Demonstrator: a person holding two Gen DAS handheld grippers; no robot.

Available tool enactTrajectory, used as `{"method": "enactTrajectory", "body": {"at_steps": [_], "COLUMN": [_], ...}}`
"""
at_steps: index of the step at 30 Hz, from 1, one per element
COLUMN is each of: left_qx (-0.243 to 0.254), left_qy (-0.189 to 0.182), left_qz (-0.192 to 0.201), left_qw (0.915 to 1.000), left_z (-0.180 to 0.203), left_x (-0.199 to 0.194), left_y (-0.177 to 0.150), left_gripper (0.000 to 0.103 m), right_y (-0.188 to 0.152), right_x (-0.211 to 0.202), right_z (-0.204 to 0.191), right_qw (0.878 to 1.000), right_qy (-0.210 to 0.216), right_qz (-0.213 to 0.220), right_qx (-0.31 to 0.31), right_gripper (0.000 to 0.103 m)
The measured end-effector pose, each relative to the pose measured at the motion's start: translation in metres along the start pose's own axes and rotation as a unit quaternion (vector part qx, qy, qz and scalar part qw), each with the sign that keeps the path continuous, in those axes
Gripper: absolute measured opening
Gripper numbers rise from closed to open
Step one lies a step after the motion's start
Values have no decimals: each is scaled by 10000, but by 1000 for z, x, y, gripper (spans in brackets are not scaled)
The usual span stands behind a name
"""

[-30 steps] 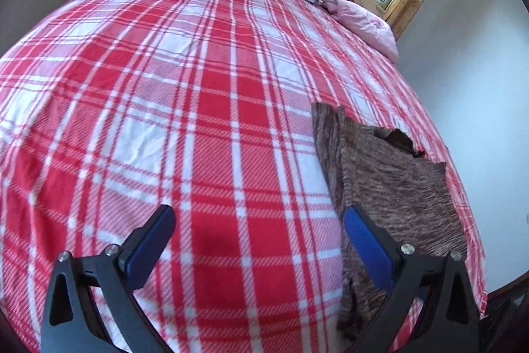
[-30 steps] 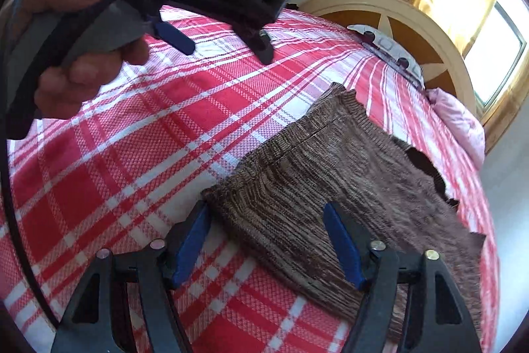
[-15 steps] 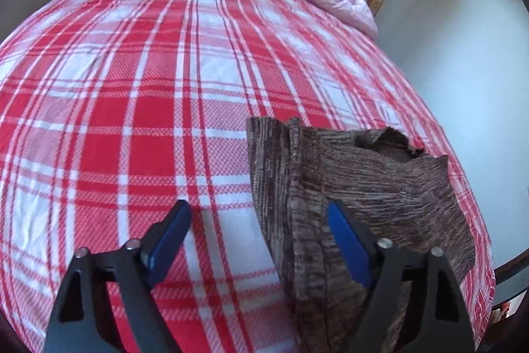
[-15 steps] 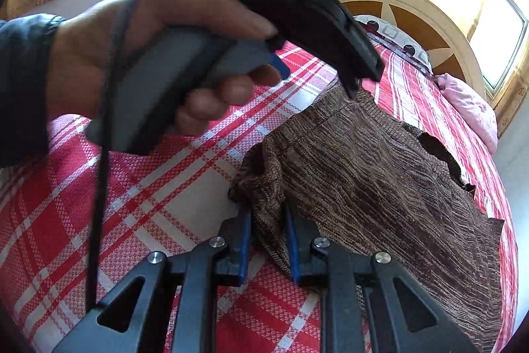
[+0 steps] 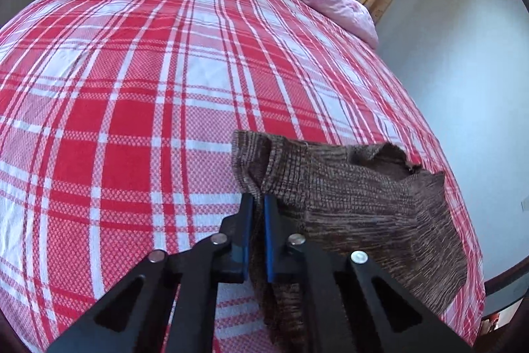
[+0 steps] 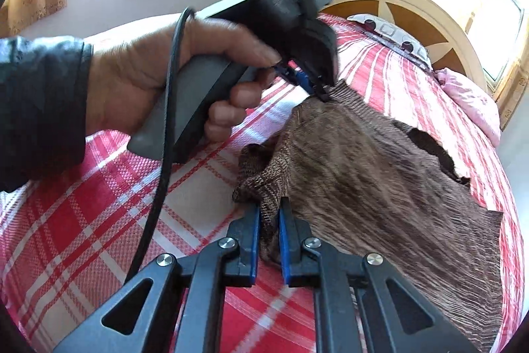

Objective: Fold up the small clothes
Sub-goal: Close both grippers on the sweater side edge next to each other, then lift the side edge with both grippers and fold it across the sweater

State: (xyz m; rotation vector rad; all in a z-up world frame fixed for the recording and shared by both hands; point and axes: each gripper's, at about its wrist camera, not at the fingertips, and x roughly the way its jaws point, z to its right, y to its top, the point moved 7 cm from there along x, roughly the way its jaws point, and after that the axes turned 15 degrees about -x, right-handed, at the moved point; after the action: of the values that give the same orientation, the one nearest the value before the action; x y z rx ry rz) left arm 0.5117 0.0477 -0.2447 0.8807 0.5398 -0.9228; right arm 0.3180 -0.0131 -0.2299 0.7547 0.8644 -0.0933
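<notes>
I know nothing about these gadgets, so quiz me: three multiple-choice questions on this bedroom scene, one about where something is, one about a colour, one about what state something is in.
1. Where does the brown knit garment lie?
A. on the plaid bedspread
B. on the floor
C. over the headboard

2. What colour is the pillow nearest the window?
A. green
B. pink
C. black

3. What are the two grippers doing?
A. both wide open
B. only one holds cloth
C. both shut on the garment's edge

Answers:
1 A: the garment is spread across the red-and-white checks.
2 B: it is pale pink, by the headboard.
3 C: the left gripper and the right gripper each have brown knit pinched between their blue pads.
</notes>
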Motion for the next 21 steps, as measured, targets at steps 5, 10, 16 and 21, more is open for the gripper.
{"method": "enactTrajectory", "body": {"at_steps": [5, 10, 16, 21], "left_qx": [-274, -193, -140, 2], "left_qy": [-335, -404, -558, -645], "left_qz": [224, 358, 485, 583], "left_qw": [9988, 9984, 9972, 9962], "left_z": [12, 34, 63, 95], "left_x": [-17, -27, -35, -39], "left_y": [7, 7, 8, 9], "left_gripper": [6, 6, 6, 6], "right_y": [-2, -8, -17, -27], "right_x": [-22, -38, -60, -77], "right_z": [23, 42, 67, 91], "right_qw": [9994, 9979, 9952, 9921], "right_qy": [-102, -200, -382, -539], "right_qz": [230, 397, 613, 751], "right_qx": [253, 465, 660, 844], "right_gripper": [9, 9, 9, 9]}}
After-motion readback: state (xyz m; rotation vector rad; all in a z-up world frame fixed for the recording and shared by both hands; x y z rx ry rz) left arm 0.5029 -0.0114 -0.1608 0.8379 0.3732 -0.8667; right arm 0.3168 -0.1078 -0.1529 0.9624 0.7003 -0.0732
